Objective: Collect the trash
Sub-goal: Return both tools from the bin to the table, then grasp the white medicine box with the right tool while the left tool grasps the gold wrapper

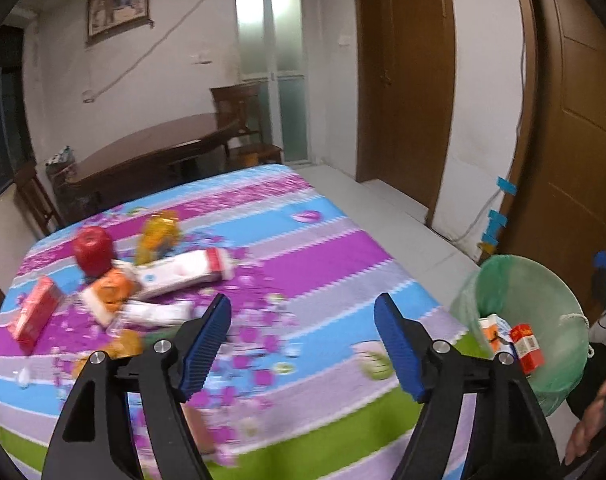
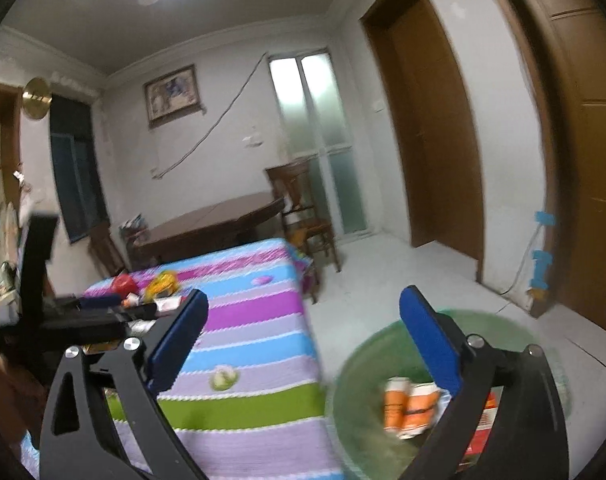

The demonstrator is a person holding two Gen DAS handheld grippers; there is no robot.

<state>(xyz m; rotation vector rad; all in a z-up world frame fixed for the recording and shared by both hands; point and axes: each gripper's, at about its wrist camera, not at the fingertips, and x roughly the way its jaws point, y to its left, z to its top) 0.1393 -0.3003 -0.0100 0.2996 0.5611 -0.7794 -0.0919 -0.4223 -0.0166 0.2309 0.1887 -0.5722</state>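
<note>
Both the left gripper (image 1: 303, 344) and right gripper (image 2: 303, 344) gape empty; several cartons (image 2: 411, 404) already lie in the green-lined bin (image 1: 559, 280), while a litter pile (image 1: 143, 280) awaits on the worktop (image 1: 323, 248).

Left gripper (image 1: 303, 344) has its jaws spread wide, nothing between them; right gripper (image 2: 303, 344) likewise gapes wide and empty, and the left gripper shows at its far left as a dark blurred shape
</note>
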